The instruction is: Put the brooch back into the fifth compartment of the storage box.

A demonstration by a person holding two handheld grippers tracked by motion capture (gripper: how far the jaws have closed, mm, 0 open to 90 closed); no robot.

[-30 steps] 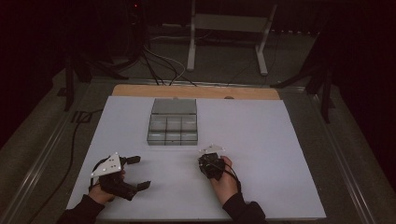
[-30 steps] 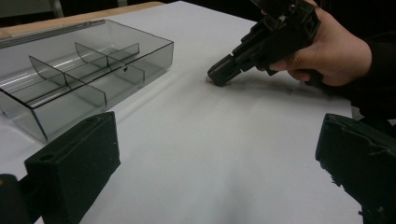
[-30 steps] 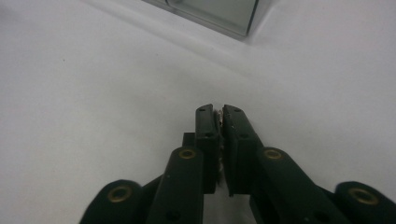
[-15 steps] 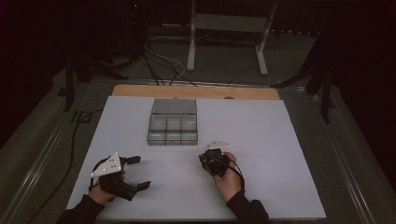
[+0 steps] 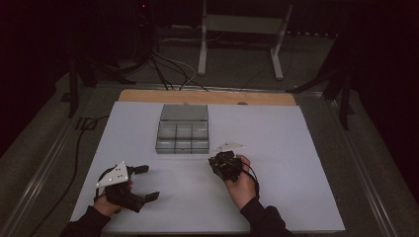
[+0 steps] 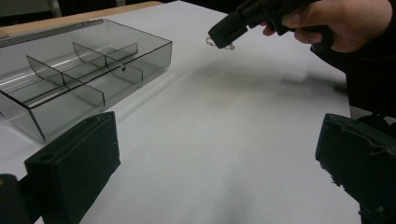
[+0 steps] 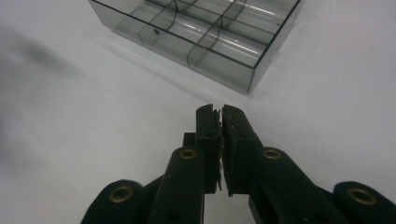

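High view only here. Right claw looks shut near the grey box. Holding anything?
Observer: Yes. In the left gripper view, a small thin wire piece dangles from the right claw.
Operator: Anything in the box?
Observer: The smoky transparent plastic compartment box looks empty in the right gripper view, with bare dividers.
Operator: Left claw?
Observer: The left claw is wide open, with nothing but white table between its jaws.

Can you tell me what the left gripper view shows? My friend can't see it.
A hand holds the right gripper above a white table, its jaws shut on a small wire piece. A clear box with dividers sits at the left, and the left gripper has its black jaws wide open in front.
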